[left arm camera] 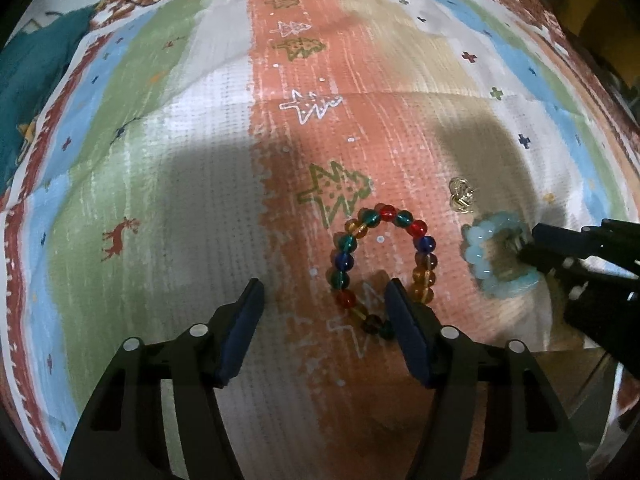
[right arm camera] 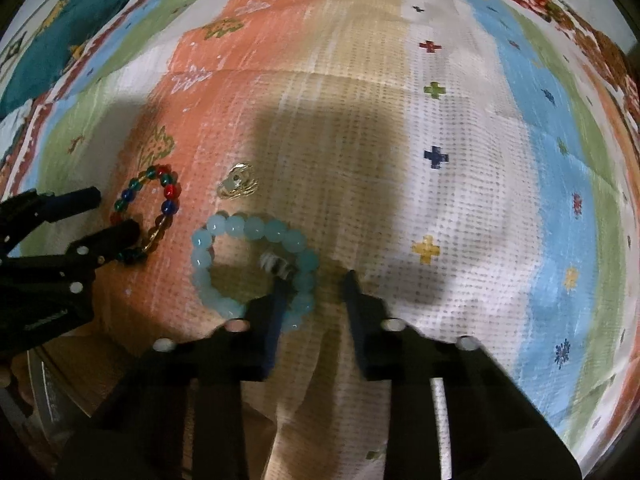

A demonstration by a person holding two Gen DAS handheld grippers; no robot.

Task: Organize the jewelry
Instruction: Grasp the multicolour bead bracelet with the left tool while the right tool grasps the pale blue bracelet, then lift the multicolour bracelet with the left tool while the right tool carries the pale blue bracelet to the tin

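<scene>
Striped holiday-print cloth [left arm camera: 200,140] covers the whole counter; nothing else in frame besides a teal fabric patch [left arm camera: 36,80] at the far left edge. No box, tray or stand visible in either view, so I can't tell where the pieces are meant to end up.

Three pieces sit close together on the cloth. Biggest is the multicolour bead bracelet [left arm camera: 416,228], lying flat on the orange stripe. Just beside it on the right, the pale blue bead bracelet [right arm camera: 240,226]. Smallest, a gold trinket [right arm camera: 238,186] just beyond the two, apart from both; too small to say if it's a ring or earrings.

My left gripper [left arm camera: 324,294] is over the multicolour one: jaws apart, right finger planted inside the loop, left finger on bare cloth outside it, the loop's near-left side between them. Pads not pressing on beads, so nothing is held.

My right gripper [right arm camera: 316,280] is at the blue bracelet's near-right side, one finger inside the ring and the other outside. The right wrist view shows a gap; the left wrist view shows the tips close together at the beads. Blurred, so I can't tell whether it's clamped.

Progress, my read: early. Nothing sorted, all three left.
</scene>
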